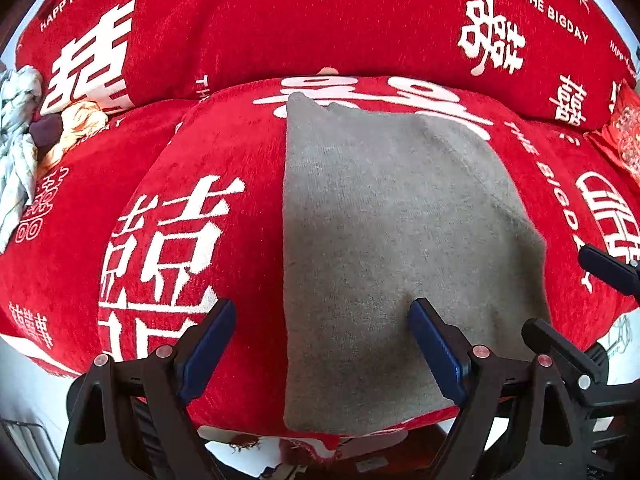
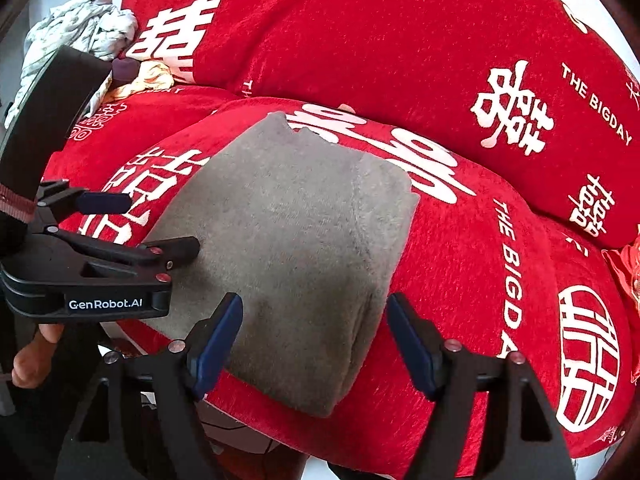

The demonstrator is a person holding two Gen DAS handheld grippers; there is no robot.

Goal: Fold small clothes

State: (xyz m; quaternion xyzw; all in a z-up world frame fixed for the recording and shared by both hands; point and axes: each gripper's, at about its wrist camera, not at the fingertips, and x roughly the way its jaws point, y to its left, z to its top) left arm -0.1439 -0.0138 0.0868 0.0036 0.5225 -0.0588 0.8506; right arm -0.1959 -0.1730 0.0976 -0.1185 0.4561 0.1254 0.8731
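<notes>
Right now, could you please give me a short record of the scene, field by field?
surface: red cushion with white lettering
garment: grey cloth, folded flat on the cushion
left gripper: open above the cloth's near edge, holding nothing
right gripper: open above the cloth's near corner, holding nothing
pile: crumpled clothes at far left
other: red packet at far right

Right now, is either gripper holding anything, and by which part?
Nothing is held. The left gripper and the right gripper both stand open above the folded grey garment, which lies flat on the red cushion.
</notes>
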